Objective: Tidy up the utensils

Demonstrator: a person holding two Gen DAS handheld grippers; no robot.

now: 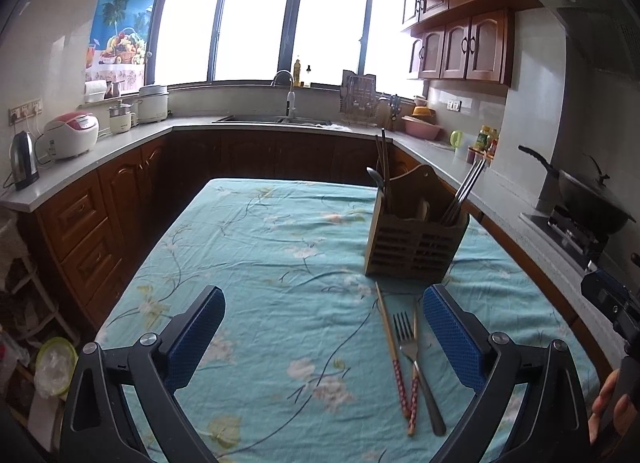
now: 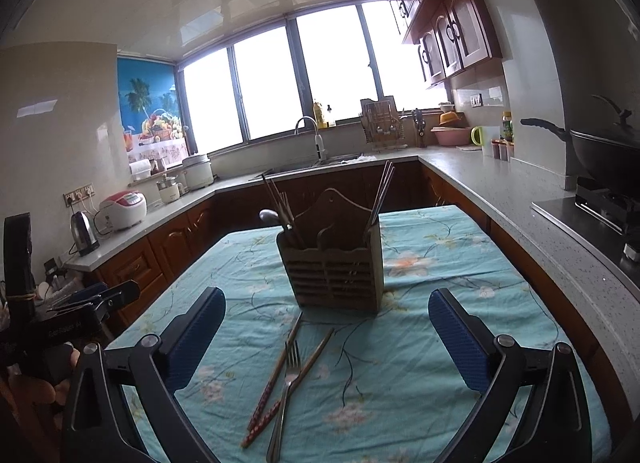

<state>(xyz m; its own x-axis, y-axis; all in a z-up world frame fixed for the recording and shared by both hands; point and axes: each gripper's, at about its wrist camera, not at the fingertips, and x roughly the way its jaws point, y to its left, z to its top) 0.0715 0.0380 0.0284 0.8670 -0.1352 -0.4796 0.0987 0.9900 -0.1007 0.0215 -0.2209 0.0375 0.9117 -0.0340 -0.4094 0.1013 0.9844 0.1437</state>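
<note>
Fork (image 2: 289, 375) and chopsticks (image 2: 276, 377) lie before the upright caddy (image 2: 334, 275).

text: none legible | left gripper (image 2: 72, 329) body: faint print, unreadable

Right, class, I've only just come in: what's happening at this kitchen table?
A person holds a gripper in each hand over a table with a floral tablecloth. Both the left gripper and the right gripper are open and empty. A fork and two chopsticks lie loose in front of a wooden utensil holder, which already holds a spoon and more chopsticks. Nothing has been picked up yet.
</note>
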